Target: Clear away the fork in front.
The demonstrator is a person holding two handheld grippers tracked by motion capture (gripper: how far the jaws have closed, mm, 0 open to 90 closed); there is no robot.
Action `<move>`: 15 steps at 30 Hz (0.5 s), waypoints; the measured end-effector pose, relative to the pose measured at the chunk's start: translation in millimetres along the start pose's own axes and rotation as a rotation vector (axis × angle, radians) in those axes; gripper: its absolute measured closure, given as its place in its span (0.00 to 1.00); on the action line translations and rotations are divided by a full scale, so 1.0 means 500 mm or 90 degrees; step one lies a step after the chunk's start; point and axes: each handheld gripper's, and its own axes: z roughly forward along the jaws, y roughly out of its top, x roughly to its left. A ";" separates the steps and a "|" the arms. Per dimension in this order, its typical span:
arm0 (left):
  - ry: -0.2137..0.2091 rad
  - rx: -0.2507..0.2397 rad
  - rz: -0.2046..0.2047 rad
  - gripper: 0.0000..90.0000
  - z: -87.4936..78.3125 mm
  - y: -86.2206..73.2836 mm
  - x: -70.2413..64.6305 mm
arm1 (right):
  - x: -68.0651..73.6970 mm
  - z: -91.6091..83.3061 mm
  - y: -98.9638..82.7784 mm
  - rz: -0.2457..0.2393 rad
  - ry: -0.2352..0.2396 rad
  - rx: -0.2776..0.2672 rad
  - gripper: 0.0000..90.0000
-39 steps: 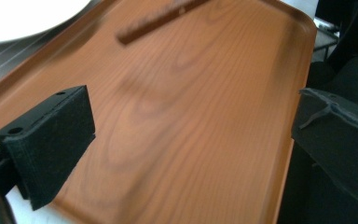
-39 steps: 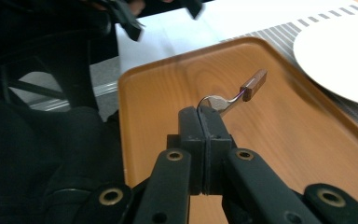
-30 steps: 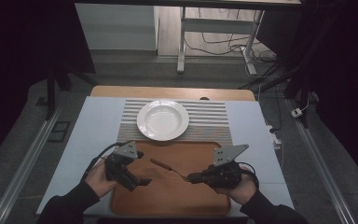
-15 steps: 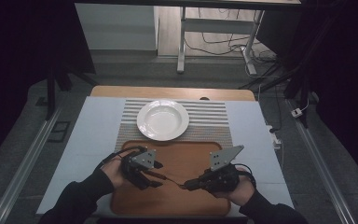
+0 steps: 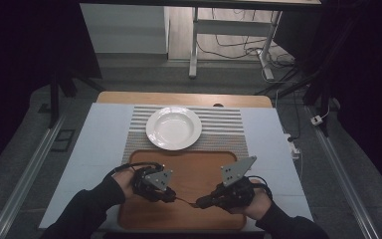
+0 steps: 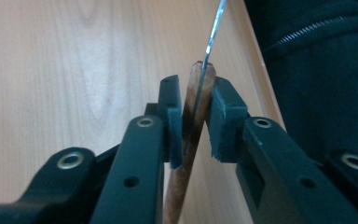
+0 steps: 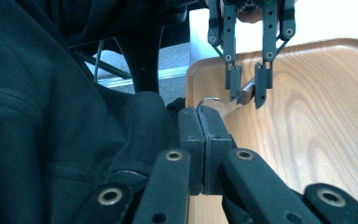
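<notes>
A utensil with a wooden handle and a thin metal shaft spans the gap between my two grippers, low over the wooden tray. My left gripper has just been closing, and its pads now press the wooden handle from both sides. In the right gripper view that gripper hangs from the top onto the handle. My right gripper is shut on the utensil's curved metal end, close to a dark sleeve.
A white deep plate sits on a striped mat just beyond the tray. The tray lies on a pale blue table cover. Dark rails and a desk frame stand on the floor around the table.
My left gripper has moved right toward the utensil and its jaws have closed around the wooden handle. The right gripper has stayed put with the metal end.
</notes>
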 end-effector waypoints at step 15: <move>0.015 0.015 -0.132 0.89 -0.015 -0.022 -0.025 | -0.011 -0.012 -0.018 0.051 -0.173 -0.001 0.62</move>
